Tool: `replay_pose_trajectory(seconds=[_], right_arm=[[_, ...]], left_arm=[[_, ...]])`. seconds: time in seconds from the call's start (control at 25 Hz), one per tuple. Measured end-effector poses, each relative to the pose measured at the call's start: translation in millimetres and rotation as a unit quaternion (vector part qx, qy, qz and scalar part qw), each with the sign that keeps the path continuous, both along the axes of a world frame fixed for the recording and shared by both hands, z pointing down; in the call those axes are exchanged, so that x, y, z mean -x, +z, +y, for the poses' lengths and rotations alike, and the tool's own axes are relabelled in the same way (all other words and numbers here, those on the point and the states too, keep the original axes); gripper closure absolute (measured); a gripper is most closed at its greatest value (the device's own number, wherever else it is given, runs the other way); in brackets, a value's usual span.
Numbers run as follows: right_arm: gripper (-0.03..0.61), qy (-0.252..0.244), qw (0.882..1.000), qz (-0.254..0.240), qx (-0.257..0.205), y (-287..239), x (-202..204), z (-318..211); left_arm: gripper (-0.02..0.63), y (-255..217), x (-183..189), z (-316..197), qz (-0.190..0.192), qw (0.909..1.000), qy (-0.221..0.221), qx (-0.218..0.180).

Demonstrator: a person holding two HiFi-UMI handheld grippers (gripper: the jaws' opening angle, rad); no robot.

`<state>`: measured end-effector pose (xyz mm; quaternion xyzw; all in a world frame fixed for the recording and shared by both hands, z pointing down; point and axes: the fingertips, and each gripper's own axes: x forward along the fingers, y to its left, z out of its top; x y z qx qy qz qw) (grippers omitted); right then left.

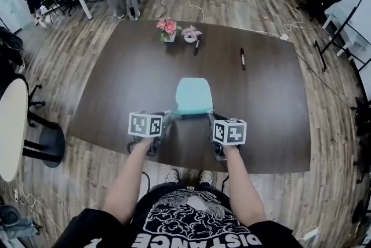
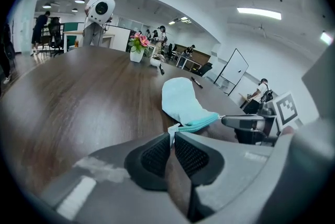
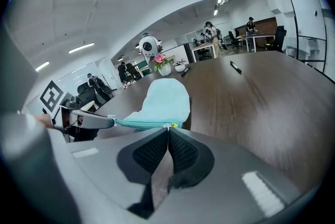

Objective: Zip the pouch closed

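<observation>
A light teal pouch [image 1: 193, 95] lies flat on the dark wooden table [image 1: 116, 84], its zipper edge toward me and lifted slightly. In the left gripper view, my left gripper [image 2: 172, 135] is shut on a small white tab [image 2: 171, 131] at the left end of the pouch [image 2: 180, 100]. In the right gripper view, my right gripper [image 3: 168, 129] is shut on the zipper pull [image 3: 168, 125] at the right end of the teal zipper [image 3: 144, 124]. In the head view, the left gripper [image 1: 168, 115] and right gripper [image 1: 210, 117] flank the pouch's near edge.
A small pot of pink flowers [image 1: 168, 28] and a second pink ornament [image 1: 191, 34] stand at the table's far side, with a black marker [image 1: 242, 58] to the right. The near table edge [image 1: 191, 168] is just below the grippers. A round white table [image 1: 11, 125] stands at the left.
</observation>
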<state>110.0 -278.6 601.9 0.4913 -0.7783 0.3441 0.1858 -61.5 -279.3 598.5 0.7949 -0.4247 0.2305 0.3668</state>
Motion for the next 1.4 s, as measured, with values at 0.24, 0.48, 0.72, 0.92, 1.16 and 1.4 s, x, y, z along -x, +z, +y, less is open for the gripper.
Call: replay_pose_trajectory(seconds=[0.24,0.48,0.72,0.92,1.16,1.4], right_arm=[[0.569,0.005,1.0,0.005,0.006,6.5,-0.6,0.9],[0.532,0.011,1.0,0.005,0.006,5.6,-2.1,1.6],[0.518,0.012,1.0,-0.001,-0.007,-1.7,-2.2,-2.5],[0.518,0.012,0.999,-0.004,-0.032,-23.3,-2.4,-10.4],[0.518,0.007,0.997,0.002,-0.073,-59.4,-3.9,-21.2],[0.518,0.005,0.992,0.011,-0.125,-106.2,-7.6,-32.5]], left_arm=[[0.577,4.8,-0.8,2.8,-0.007,0.9999,0.008,0.003],[0.458,3.0,-1.6,4.9,-0.01,0.9999,0.013,0.0],[0.42,-2.5,-3.0,1.2,-0.009,0.9998,0.012,-0.016],[0.42,-24.5,-6.2,-8.5,-0.006,0.999,0.013,-0.042],[0.422,-57.0,-12.8,-22.4,0.002,0.9968,0.016,-0.078],[0.443,-98.9,-19.1,-36.7,0.004,0.991,0.02,-0.132]])
